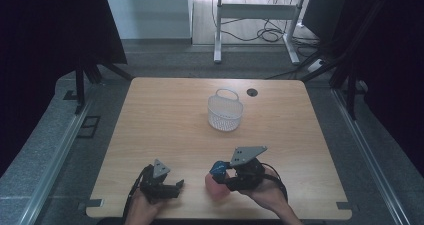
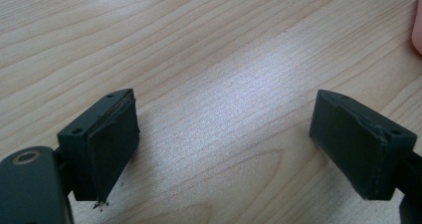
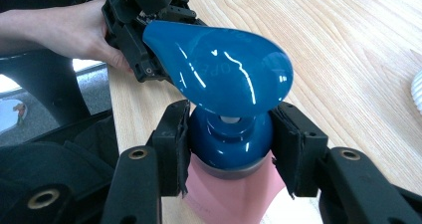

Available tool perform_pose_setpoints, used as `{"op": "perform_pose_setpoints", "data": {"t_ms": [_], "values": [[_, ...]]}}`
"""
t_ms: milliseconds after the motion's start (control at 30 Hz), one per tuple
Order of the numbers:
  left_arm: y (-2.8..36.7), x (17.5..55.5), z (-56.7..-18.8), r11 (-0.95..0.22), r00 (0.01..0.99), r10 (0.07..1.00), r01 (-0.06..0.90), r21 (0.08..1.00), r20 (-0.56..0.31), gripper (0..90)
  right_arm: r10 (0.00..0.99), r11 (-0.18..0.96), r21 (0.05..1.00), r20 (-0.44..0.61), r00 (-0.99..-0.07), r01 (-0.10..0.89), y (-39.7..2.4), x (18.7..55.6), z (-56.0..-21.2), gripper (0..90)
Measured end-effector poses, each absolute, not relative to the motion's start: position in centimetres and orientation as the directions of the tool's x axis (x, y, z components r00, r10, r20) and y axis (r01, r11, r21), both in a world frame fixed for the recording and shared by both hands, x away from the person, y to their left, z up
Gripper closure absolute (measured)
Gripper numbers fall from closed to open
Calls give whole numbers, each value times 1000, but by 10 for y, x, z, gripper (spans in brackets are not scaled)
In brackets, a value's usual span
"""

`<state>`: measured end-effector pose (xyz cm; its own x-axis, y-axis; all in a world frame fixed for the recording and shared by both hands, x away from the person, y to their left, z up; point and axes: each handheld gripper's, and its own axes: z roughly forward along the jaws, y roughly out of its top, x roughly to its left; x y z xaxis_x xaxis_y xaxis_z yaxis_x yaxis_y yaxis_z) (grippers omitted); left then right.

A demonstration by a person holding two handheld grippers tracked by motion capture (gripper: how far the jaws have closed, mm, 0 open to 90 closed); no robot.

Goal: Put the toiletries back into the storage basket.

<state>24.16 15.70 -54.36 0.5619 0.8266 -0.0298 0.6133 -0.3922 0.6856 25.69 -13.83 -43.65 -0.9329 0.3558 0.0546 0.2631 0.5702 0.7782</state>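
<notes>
high view / right gripper [image 1: 223, 179]: lower centre-right of frame, clamped on the blue pump-head cap [image 1: 218, 168] of a pink plastic bottle [image 1: 216, 189] that stands on the light wood-grain table [image 1: 170, 125] near its front edge.
high view / left gripper [image 1: 175, 186]: lower left, resting on the table, apart from the bottle.
high view / white mesh basket with a handle [image 1: 225, 110]: upper centre of the table, well apart from both grippers.
left gripper view / left gripper [image 2: 224, 149]: jaws spread wide, bare wood between them, holding nothing. Pink edge of the bottle [image 2: 417, 30] at far right of frame.
right gripper view / right gripper [image 3: 229, 149]: pads pressed on both sides of the blue collar under the glossy pump head [image 3: 219, 72]; pink body [image 3: 234, 194] below.
step in hand (judgement): securing the bottle for a lift.
do it well: keep the squeeze on the collar, not the spout; lift straight so the body doesn't swing; the head may turn or depress if pushed.
</notes>
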Motion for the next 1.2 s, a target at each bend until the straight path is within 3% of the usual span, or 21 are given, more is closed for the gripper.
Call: {"op": "perform_pose_setpoints", "data": {"t_ms": [1200], "values": [[157,242,-544,-390,560,828,611,689,-28,118,389,545,792,52,-920,275,-148,276,-406,519]]}}
